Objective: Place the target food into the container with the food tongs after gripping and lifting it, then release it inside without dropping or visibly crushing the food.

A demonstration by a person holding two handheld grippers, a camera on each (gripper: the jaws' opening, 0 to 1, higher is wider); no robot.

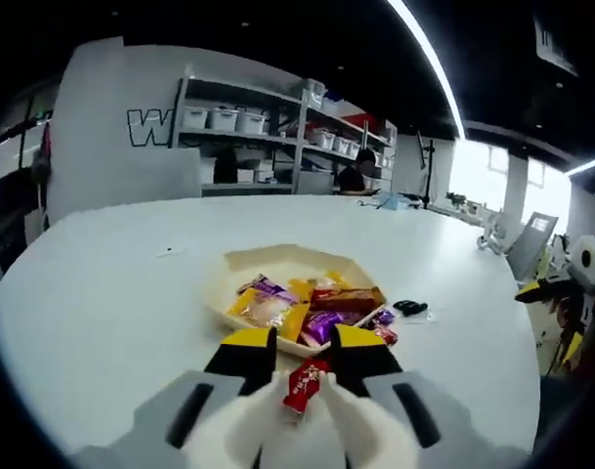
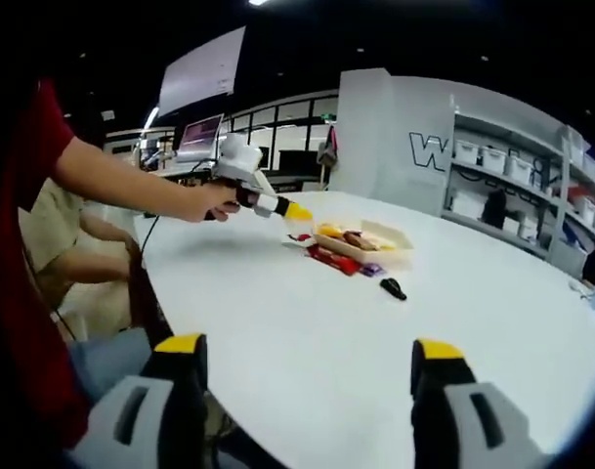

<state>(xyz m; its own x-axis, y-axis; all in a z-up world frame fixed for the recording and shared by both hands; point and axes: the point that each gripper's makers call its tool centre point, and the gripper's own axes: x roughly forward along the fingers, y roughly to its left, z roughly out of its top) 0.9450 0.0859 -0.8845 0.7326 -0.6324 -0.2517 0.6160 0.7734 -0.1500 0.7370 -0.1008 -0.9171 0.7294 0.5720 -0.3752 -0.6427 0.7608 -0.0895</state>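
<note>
In the left gripper view my left gripper (image 1: 304, 344) is closed on a pair of white food tongs (image 1: 360, 422), and the tong tips pinch a small red snack packet (image 1: 307, 384). The packet hangs just short of the near rim of a beige tray (image 1: 277, 258) filled with several wrapped snacks (image 1: 321, 305). In the right gripper view a person's hand holds that left gripper (image 2: 295, 211) over the table beside the tray (image 2: 390, 237), a red bit (image 2: 299, 237) hanging under it. My right gripper (image 2: 308, 354) stands open and holds nothing, far from the tray.
Loose packets (image 1: 383, 327) and a small black object (image 1: 409, 307) lie on the white round table (image 1: 111, 293) right of the tray; red packets (image 2: 332, 259) show beside it. Shelving with bins (image 1: 248, 122) stands behind. A seated person (image 2: 53, 244) is at the table's left.
</note>
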